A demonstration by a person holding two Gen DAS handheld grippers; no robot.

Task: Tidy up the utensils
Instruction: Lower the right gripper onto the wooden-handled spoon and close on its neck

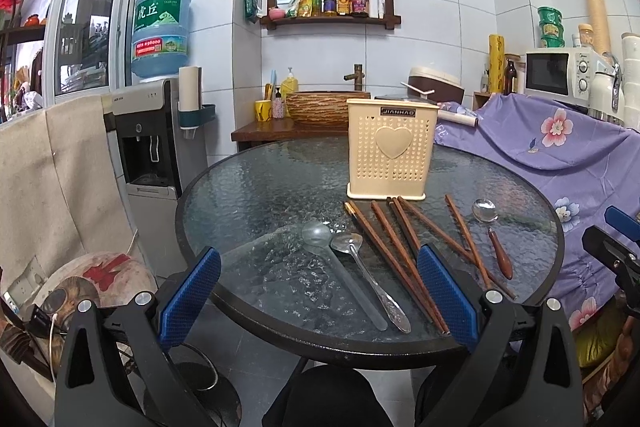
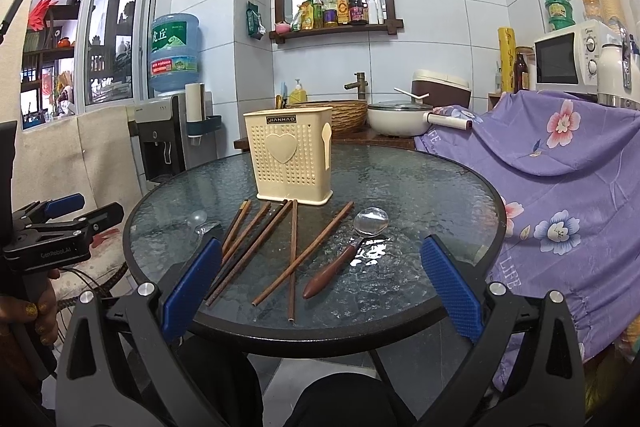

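Observation:
A cream perforated utensil holder (image 1: 390, 151) (image 2: 290, 157) with a heart on its front stands upright on the round glass table (image 1: 256, 187) (image 2: 432, 187). In front of it lie several brown wooden chopsticks (image 1: 394, 247) (image 2: 260, 247), fanned out. A metal spoon (image 1: 368, 277) and a clear plastic spoon (image 1: 340, 271) (image 2: 198, 219) lie left of them. A wooden-handled spoon (image 1: 492, 231) (image 2: 344, 255) lies on the right. My left gripper (image 1: 320, 291) is open over the near table edge, empty. My right gripper (image 2: 320, 287) is open too, holding nothing.
A water dispenser (image 1: 152, 131) stands to the left of the table. Purple flowered cloth (image 1: 560, 155) (image 2: 560, 167) covers furniture on the right. Behind the table are a woven basin (image 1: 328, 107), a white pot (image 2: 396, 119) and a microwave (image 2: 572, 55). A person's hand (image 2: 24, 311) holds the left gripper.

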